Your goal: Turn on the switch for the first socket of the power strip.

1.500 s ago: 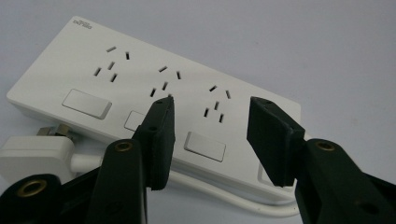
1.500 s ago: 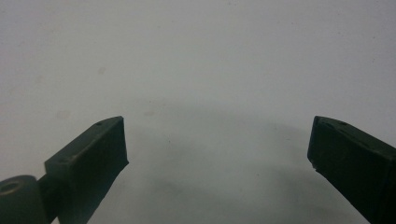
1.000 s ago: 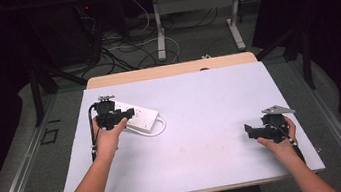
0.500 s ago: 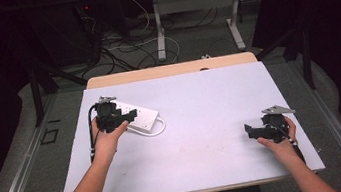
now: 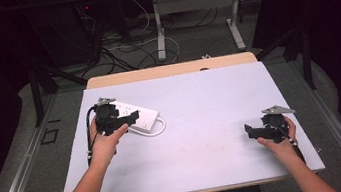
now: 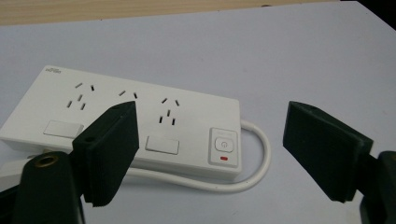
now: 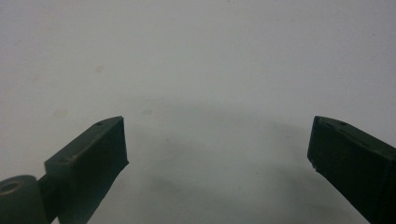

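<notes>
Leftward: left gripper (image 5: 120, 122), jaws wide apart, empty, over white power strip (image 6: 140, 126) at table's (image 5: 201, 117) far-left; red switch light seen in left gripper view. Rightward: right gripper (image 5: 259, 131), spread, empty, above bare pale surface. Beyond: cables on floor.

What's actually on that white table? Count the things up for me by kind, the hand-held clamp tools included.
Power strip, white, with its cord: 1
Hand-held grippers, black: 2, the left gripper by the power strip, the right gripper over bare table, both with fingers apart
Total: 3
</notes>
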